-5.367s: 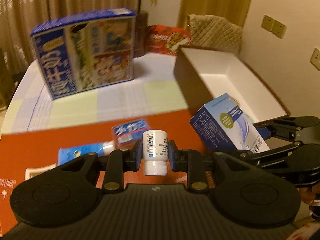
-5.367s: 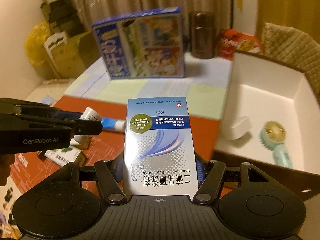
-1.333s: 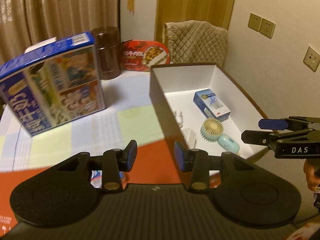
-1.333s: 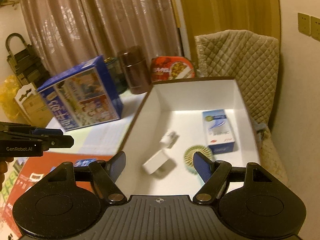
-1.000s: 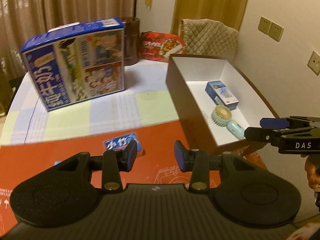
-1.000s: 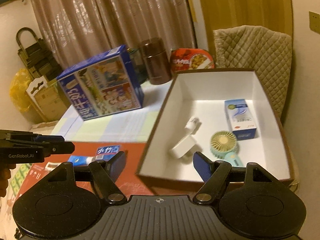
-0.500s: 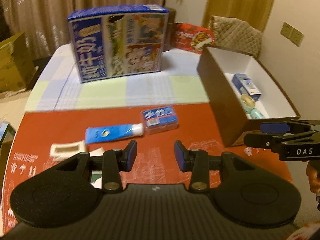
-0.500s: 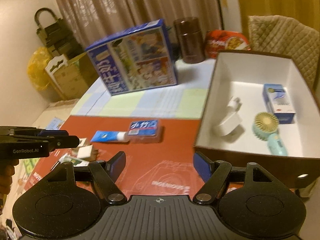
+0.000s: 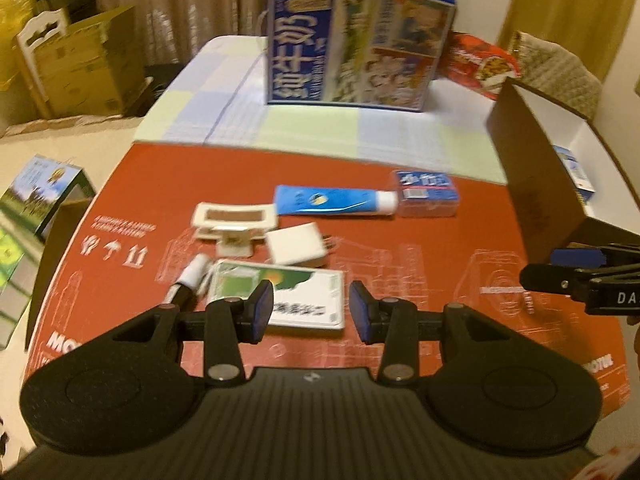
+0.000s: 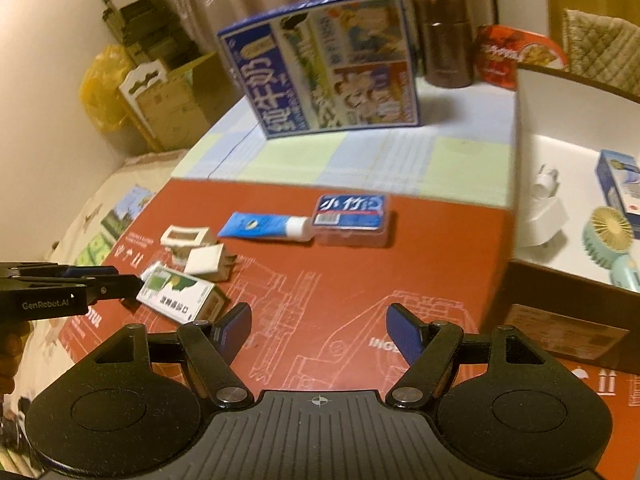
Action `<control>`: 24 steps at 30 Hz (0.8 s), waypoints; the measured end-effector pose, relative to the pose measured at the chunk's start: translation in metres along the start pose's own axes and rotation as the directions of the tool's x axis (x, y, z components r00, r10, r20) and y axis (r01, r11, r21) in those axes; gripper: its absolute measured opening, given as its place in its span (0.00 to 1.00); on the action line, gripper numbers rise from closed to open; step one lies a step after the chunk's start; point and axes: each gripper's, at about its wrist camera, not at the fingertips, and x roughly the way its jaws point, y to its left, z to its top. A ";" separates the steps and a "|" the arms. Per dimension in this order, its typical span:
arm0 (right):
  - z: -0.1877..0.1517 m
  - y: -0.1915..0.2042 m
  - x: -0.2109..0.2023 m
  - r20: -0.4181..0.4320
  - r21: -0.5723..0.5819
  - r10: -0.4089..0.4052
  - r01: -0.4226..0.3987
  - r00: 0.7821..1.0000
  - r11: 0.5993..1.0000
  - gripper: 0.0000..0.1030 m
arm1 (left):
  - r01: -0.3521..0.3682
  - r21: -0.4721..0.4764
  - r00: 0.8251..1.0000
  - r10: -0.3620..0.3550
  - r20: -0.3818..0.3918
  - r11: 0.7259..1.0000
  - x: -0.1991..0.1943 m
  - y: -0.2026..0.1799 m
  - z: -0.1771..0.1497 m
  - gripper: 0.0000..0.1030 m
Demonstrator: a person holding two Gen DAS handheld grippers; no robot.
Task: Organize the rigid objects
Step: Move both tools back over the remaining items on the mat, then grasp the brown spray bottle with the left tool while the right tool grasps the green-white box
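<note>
Toothpaste tube [image 9: 335,205] lies on the bench [image 9: 440,280] left of the storage box [image 9: 536,184]. My right view alone shows me the fan [image 10: 610,236] inside that box. Both left hand-held gripper [image 9: 312,312] and right hand-held gripper [image 10: 318,330] hang released, grasping nothing.

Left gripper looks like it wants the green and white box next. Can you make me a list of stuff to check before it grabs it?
1. Left gripper empty: ok, nothing sits between the open jaws.
2. Green and white box lined up: ok, it lies flat just ahead of the jaws.
3. Jaws wide enough: cannot tell, the box may be wider than the gap unless taken by a narrow side.
4. Neighbours apart: not ok, the white charger and a small white tube lie right beside the box.
5. Right gripper out of the way: ok, open, empty and off to the side.
6. Room in the white-lined box: ok, bare floor shows.
</note>
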 end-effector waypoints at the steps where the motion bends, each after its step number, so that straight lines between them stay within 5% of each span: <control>1: 0.000 0.002 0.004 -0.008 -0.005 0.002 -0.002 1.000 1.000 0.69 | -0.011 -0.007 1.000 0.011 -0.003 1.000 0.001 0.004 -0.002 0.36; 14: -0.002 0.022 0.042 -0.083 -0.046 0.044 -0.048 0.996 0.998 0.69 | -0.066 -0.064 0.997 0.063 -0.050 0.996 0.011 0.034 -0.021 0.36; 24: 0.003 0.073 0.084 -0.132 -0.157 0.156 -0.176 0.979 0.972 0.69 | -0.110 -0.083 0.992 0.104 -0.072 0.990 0.017 0.065 -0.033 0.36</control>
